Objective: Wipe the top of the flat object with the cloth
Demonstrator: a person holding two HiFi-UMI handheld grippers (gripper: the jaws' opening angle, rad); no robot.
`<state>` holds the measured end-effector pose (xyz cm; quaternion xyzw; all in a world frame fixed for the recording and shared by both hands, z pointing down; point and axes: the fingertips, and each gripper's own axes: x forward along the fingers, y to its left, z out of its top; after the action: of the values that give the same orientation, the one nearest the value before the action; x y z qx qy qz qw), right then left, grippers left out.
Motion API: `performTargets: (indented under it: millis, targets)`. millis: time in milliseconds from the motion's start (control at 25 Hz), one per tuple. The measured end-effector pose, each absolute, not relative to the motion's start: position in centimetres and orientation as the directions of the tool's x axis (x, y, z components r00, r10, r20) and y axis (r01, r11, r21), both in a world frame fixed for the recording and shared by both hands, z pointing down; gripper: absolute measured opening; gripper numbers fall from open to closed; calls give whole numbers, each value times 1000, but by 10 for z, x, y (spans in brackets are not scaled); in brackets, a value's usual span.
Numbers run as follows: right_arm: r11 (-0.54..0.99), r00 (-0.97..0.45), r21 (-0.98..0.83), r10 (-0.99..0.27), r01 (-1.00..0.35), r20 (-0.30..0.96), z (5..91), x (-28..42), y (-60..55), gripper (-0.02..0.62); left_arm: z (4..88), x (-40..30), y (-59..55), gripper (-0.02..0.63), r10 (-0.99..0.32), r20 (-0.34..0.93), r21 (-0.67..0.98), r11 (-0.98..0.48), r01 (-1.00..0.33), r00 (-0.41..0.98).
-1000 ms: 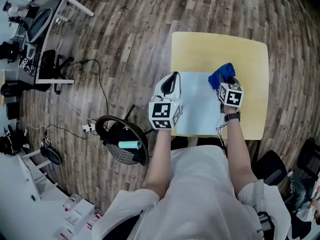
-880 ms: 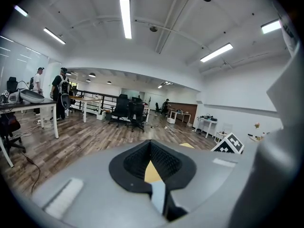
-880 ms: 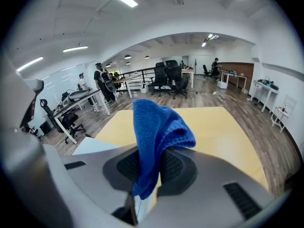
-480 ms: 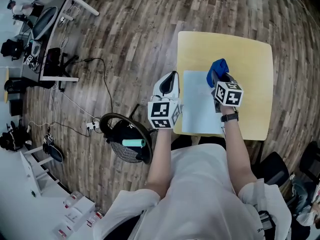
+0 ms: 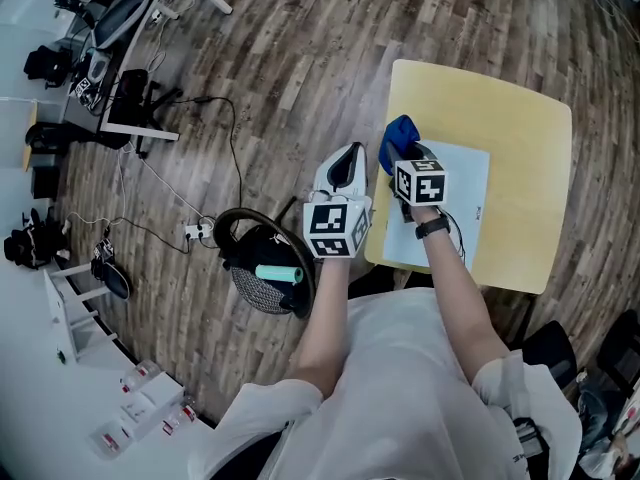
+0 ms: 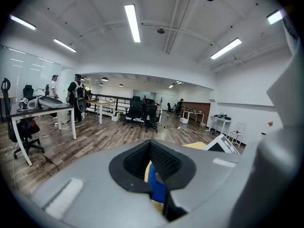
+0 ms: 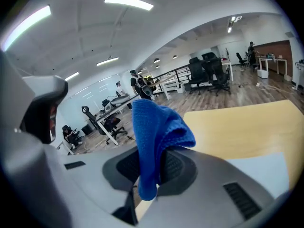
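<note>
A white flat sheet (image 5: 450, 203) lies on the yellow table (image 5: 500, 108). My right gripper (image 5: 408, 158) is shut on a blue cloth (image 5: 398, 133) at the sheet's far left corner, close to the table's left edge. In the right gripper view the cloth (image 7: 154, 127) bunches up between the jaws of that gripper (image 7: 151, 163), above the table (image 7: 237, 127) and the sheet (image 7: 266, 170). My left gripper (image 5: 343, 163) hangs just off the table's left edge, over the floor. Its jaws (image 6: 150, 148) stand together with nothing held; a bit of the blue cloth (image 6: 156, 186) shows beyond them.
A round black fan-like object (image 5: 268, 273) with a teal piece sits on the wooden floor below the left gripper. Cables (image 5: 200, 233) trail across the floor. Desks and office chairs (image 5: 120, 28) stand at the upper left. People stand far off in the room (image 6: 76, 99).
My right gripper has carried the blue cloth leftwards across the sheet, from its far right part to its far left corner. The left gripper has stayed beside the table.
</note>
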<state>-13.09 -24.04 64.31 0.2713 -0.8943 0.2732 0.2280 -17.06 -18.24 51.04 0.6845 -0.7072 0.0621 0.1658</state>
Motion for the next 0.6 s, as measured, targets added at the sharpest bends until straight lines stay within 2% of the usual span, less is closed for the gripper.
performTargets:
  millis: [200,600]
  targets:
    - [677,-677,-292,-412,-676,610,666,-104,-251,52,514,-165,-191,9,-947,320,142,29,-989,18]
    - [490,-485,-199,-572,-849,662,668,45,-295,52,513,-119,-220,9,-940,319,139,-83,-987,124]
